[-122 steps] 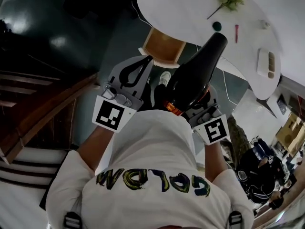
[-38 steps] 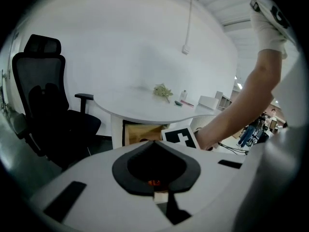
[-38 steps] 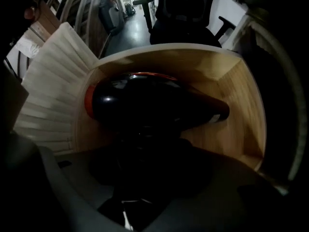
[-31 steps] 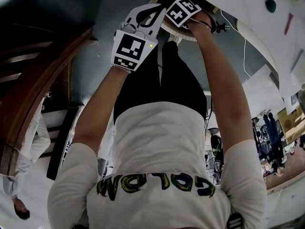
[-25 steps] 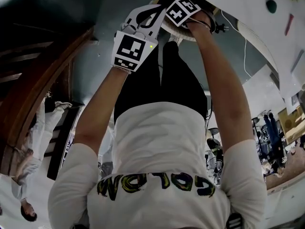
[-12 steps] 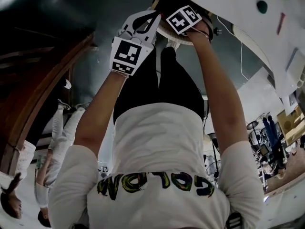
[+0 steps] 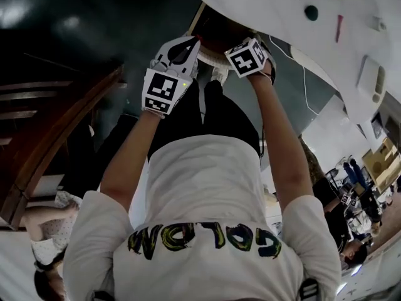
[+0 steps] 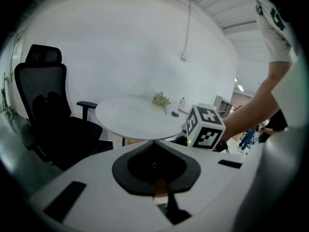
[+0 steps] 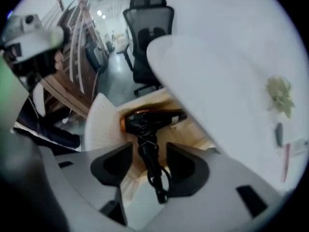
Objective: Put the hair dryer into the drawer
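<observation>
My right fingers (image 9: 186,166) point steeply down over the open drawer (image 9: 198,127). They stand apart and are closing, with neither pad pressing on anything. Through the gap I see the black handle and looped cord of the hair dryer (image 9: 145,122) below them. The hair dryer lies flat on the drawer's wooden floor. Its orange-ringed end is near the drawer's curved white front, and its nozzle reaches in under the edge of the round white surface (image 9: 217,81). Its handle runs back toward me. On the surface, near its far edge, lies a small green sprig (image 9: 280,94). Beyond the surface stands a black office chair (image 9: 147,33).

My left fingers (image 8: 123,170) are brought together, tips meeting, and they grip nothing. Just past them, to the right, sits the marker cube (image 8: 205,127) of my other tool, with my forearm behind it. Farther off, the same round surface (image 8: 135,117) carries the sprig (image 8: 161,99) near its far edge. A black chair (image 8: 46,110) stands off its left edge, against a white wall.
</observation>
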`<state>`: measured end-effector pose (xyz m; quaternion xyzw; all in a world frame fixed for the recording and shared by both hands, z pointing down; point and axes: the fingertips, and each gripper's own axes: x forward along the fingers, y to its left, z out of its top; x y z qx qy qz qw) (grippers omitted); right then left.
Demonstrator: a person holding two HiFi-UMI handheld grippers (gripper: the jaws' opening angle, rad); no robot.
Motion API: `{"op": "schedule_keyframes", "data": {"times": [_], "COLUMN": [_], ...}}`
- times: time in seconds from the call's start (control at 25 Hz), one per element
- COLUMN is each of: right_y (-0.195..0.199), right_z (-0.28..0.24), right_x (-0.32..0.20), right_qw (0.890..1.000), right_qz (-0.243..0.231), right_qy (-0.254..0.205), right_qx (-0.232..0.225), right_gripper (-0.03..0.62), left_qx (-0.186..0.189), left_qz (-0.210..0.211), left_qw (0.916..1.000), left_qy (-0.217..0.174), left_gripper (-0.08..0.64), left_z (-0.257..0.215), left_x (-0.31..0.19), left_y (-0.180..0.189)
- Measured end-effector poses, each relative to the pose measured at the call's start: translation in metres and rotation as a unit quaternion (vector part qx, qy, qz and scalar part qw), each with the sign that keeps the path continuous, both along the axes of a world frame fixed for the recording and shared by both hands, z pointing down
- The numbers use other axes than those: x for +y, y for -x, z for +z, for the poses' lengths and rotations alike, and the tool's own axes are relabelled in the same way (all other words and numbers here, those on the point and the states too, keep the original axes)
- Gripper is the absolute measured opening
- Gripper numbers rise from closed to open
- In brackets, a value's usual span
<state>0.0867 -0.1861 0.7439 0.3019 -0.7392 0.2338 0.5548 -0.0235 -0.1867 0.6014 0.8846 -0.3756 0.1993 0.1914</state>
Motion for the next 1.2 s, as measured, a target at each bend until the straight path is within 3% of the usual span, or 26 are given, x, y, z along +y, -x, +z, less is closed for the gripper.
{"op": "schedule_keyframes", "data": {"times": [0.24, 0.44, 0.64, 0.92, 1.12, 1.2], "right_y": [-0.012, -0.016, -0.026, -0.036, -0.041, -0.041], "right_z": [-0.077, -0.164, -0.265, -0.404, -0.486, -0.510], "right_x": [0.013, 0.013, 0.015, 0.022, 0.025, 0.032], "right_qw": [0.995, 0.977, 0.947, 0.898, 0.866, 0.858], "right_qz": [0.048, 0.090, 0.118, 0.139, 0.124, 0.116], "right_qy": [-0.053, -0.133, -0.226, -0.319, -0.388, -0.404], "right_qx": [-0.070, -0.140, -0.196, -0.270, -0.290, -0.295], "right_gripper": [0.150, 0.104, 0.064, 0.054, 0.044, 0.043], "left_qx": [0.015, 0.042, 0.075, 0.119, 0.138, 0.141], "left_qz": [0.000, -0.003, -0.004, 0.014, 0.027, 0.030], "left_qw": [0.9998, 0.9987, 0.9956, 0.9871, 0.9784, 0.9765], "left_qy": [-0.009, -0.027, -0.057, -0.106, -0.151, -0.161], "left_gripper": [0.012, 0.012, 0.012, 0.012, 0.012, 0.012], "left_z": [-0.045, -0.099, -0.167, -0.273, -0.338, -0.358], "left_x": [0.011, 0.018, 0.023, 0.026, 0.022, 0.026], "left_y": [-0.007, -0.012, -0.027, -0.049, -0.060, -0.062]}}
